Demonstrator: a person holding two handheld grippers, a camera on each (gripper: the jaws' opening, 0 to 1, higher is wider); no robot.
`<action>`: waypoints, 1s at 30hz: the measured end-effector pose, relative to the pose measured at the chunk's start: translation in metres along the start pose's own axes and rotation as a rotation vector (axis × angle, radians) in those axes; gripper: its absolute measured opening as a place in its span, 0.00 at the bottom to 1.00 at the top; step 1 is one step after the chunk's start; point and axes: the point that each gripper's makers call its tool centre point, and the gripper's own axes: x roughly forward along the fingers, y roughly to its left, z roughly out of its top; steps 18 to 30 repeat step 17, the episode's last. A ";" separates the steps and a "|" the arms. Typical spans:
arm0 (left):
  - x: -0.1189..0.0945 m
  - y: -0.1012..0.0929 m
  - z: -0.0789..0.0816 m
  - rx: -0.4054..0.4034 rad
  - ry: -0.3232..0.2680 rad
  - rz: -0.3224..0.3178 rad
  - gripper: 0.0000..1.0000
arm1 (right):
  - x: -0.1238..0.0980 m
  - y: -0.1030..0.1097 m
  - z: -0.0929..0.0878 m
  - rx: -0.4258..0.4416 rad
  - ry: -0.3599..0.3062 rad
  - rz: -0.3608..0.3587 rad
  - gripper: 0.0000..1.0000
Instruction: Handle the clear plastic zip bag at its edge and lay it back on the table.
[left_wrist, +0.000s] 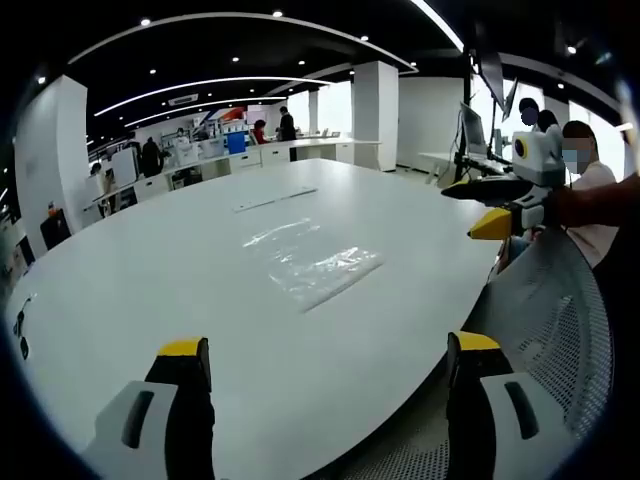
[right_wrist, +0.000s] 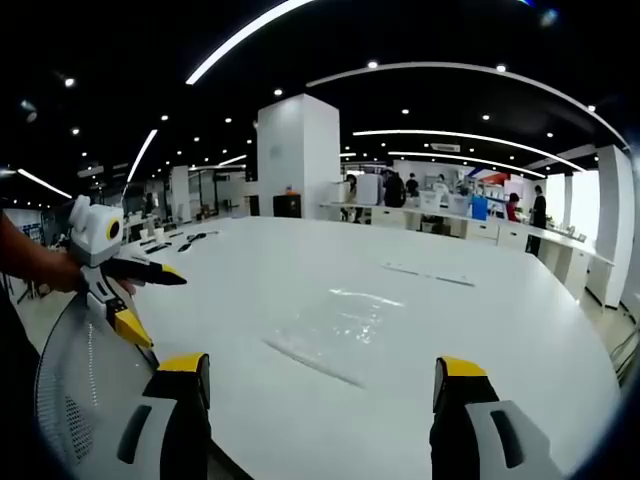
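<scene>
One clear plastic zip bag (left_wrist: 312, 262) lies flat on the smooth, white, rounded table (left_wrist: 180, 270), thin, glossy and lightly wrinkled, ahead of both pairs of jaws and touching neither. The left gripper (left_wrist: 330, 362) has its yellow-tipped jaws spread wide with nothing between them; the right gripper (right_wrist: 322, 378) likewise stands wide open and empty. A white mesh chair back (left_wrist: 555, 300) curves beside the table edge, just right of the left jaws.
</scene>
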 end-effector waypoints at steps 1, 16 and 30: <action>0.000 0.000 0.000 -0.001 -0.001 0.000 0.97 | 0.000 -0.001 0.001 0.000 -0.002 -0.001 0.93; -0.001 0.003 0.000 -0.010 -0.004 0.007 0.97 | 0.001 -0.003 0.003 0.013 -0.005 0.002 0.93; -0.001 0.003 0.000 -0.013 -0.006 0.008 0.97 | 0.001 -0.002 0.002 0.014 -0.005 0.002 0.93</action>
